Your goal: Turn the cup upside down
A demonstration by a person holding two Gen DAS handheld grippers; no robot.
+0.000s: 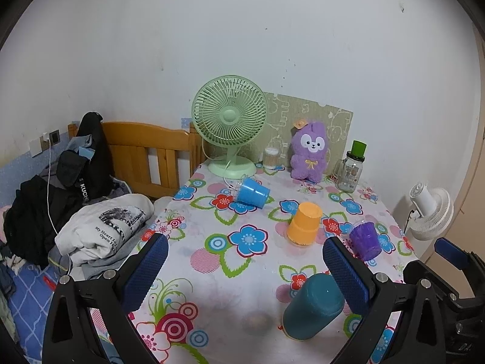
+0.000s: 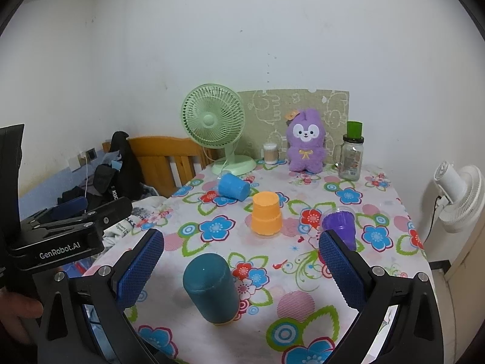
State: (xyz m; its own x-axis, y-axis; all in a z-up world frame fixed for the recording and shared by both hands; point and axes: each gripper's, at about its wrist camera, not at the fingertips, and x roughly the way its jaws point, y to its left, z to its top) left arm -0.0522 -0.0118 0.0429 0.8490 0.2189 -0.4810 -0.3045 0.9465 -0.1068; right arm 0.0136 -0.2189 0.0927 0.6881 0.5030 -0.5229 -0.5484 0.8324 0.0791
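Several cups stand on the flowered tablecloth. A teal cup stands upside down nearest me. An orange cup stands upside down in the middle. A blue cup lies on its side near the green fan. A purple cup stands upright at the right. My left gripper is open and empty, above the table's front. My right gripper is open and empty, with the teal cup between its fingers' line of sight.
A green fan, a cotton-swab jar, a purple plush toy and a glass jar with a green lid stand along the back. A bed with clothes lies left. A white fan stands right.
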